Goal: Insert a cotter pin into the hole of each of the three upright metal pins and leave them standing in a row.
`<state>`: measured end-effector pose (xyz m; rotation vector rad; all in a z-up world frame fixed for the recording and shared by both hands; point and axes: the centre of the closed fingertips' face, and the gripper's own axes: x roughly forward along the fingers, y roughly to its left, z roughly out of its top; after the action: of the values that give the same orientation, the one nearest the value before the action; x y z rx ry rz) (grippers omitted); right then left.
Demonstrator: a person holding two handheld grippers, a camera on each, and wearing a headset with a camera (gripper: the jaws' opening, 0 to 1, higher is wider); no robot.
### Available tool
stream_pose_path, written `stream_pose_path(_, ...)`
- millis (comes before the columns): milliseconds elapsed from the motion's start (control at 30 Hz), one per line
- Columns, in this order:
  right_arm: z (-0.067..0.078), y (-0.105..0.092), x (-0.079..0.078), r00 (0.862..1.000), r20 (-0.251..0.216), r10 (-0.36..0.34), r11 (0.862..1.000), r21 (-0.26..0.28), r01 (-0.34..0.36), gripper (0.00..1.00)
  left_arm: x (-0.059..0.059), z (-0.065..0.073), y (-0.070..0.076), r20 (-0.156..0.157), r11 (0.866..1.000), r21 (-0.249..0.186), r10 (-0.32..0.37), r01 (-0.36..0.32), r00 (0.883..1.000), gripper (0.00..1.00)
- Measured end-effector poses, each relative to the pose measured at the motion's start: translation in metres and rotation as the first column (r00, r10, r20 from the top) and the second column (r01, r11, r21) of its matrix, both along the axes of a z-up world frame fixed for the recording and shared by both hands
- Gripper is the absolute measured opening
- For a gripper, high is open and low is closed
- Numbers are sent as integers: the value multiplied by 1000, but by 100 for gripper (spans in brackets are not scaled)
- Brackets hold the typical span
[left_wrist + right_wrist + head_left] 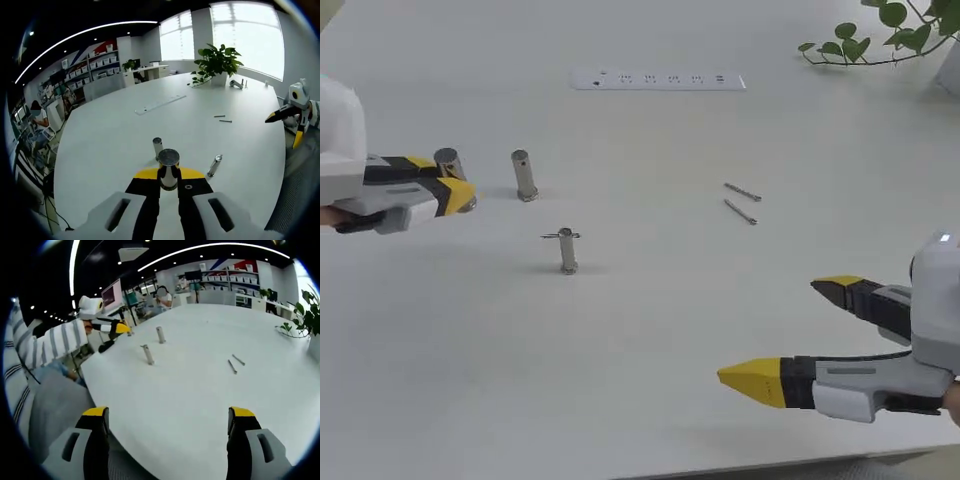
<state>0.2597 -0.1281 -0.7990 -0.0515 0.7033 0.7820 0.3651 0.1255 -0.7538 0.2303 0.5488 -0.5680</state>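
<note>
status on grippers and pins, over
Left gripper shut on an upright grey metal pin. Right gripper open, holding nothing. Front metal pin has its cotter pin through; two loose cotter pins lie right. White power strip far back, no obstruction.

Three grey metal pins stand upright on the table [650,380]. The nearest pin [567,254] carries a cotter pin [560,236] crosswise through its top, the middle pin [524,177] shows a bare hole, and the leftmost pin [447,160] is clamped in the left gripper [169,176]. One spare cotter pin [742,191] and a second spare [740,211] lie flat side by side, well to the right.
</note>
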Motion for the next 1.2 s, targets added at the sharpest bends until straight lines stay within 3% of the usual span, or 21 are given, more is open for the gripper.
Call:
stream_pose_path(200,-1,2,0,1000,1,20,1000,8,-20,100,-17,-3,-10,-22,1000,-16,17,-17,1000,10)
stream_pose_path(367,-1,3,1,999,1,34,999,13,-34,100,-22,-9,-17,-18,1000,4,20,-20,1000,10)
stream_pose_path(600,3,1,4,999,18,42,999,19,-43,100,-26,-9,-29,-17,999,-12,36,-36,999,10)
stream_pose_path(800,4,-6,5,999,24,42,999,19,-42,99,-30,-17,-45,-14,999,4,42,-42,999,10)
stream_pose_path(867,3,-8,5,999,24,39,999,21,-40,99,-33,-20,-51,-26,999,-18,48,-48,999,10)
stream_pose_path(1200,0,-17,4,999,18,37,999,8,-37,99,-44,-38,-85,-59,999,-39,29,-32,998,11)
